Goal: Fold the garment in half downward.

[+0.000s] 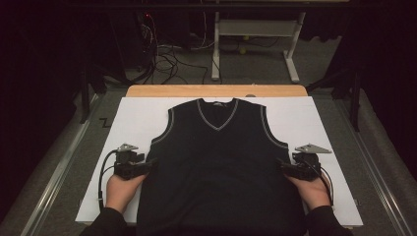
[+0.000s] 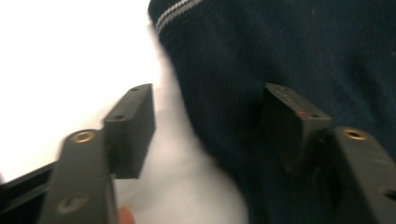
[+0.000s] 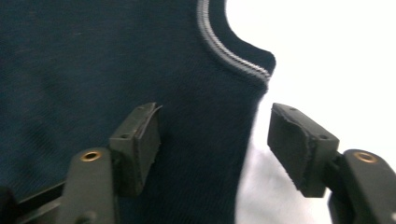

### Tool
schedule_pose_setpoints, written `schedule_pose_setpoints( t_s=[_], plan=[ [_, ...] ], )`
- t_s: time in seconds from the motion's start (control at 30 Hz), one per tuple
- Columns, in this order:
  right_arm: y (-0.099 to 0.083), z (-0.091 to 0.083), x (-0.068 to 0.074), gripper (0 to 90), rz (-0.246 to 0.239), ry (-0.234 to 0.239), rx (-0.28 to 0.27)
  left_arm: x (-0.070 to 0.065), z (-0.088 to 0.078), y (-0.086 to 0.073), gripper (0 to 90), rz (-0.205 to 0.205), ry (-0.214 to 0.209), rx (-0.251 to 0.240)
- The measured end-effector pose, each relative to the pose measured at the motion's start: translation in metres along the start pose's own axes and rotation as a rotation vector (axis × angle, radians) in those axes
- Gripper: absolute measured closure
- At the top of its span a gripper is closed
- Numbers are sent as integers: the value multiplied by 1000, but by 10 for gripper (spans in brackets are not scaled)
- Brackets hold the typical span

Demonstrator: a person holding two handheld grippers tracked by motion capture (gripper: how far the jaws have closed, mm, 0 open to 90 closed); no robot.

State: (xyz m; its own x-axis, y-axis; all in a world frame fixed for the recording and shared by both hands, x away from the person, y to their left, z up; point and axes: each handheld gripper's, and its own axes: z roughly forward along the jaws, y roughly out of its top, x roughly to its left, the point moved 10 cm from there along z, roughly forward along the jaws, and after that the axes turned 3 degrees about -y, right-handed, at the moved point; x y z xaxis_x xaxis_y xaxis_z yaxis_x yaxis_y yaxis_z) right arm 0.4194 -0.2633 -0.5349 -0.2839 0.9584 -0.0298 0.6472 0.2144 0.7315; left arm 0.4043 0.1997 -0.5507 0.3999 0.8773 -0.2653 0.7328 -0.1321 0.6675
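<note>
The vest's point(image 1: 216, 167) hem is cut off by the bottom edge of the high view, between the sleeves. The left gripper point(image 1: 147, 166) stands at its left side seam, the right gripper point(image 1: 281, 166) at the right seam; each has its jaws spread, one over the knit, one over the board, pads not pressing. Both gripper views are blurred. The vest lies flat, neck away, on a white board point(image 1: 133, 118) over a wooden table point(image 1: 216, 91). Beyond, the room is dark: grey floor, tangled cables point(image 1: 164, 61), a white desk frame point(image 1: 255, 34)
</note>
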Motion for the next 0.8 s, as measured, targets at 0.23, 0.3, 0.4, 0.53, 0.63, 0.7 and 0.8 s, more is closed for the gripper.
schedule_pose_setpoints(
  t_s=[0.23,0.3,0.4,0.53,0.63,0.7,0.8],
  plan=[
    [4,10,0,557,-15,-17,45,-5,9,5,566,80,60,27],
    [4,10,1,589,-18,-16,46,-7,10,5,590,98,69,32],
    [4,9,6,720,-35,-2,48,-12,11,4,716,105,42,35],
    [4,9,12,839,-71,16,36,-15,10,3,787,125,24,37],
    [3,7,12,844,-69,23,9,-14,8,3,792,122,28,25],
    [3,5,12,844,-73,25,0,-13,5,3,793,110,20,8],
    [6,-4,11,845,-73,23,-42,-12,-4,1,793,82,0,-24]
  ],
)
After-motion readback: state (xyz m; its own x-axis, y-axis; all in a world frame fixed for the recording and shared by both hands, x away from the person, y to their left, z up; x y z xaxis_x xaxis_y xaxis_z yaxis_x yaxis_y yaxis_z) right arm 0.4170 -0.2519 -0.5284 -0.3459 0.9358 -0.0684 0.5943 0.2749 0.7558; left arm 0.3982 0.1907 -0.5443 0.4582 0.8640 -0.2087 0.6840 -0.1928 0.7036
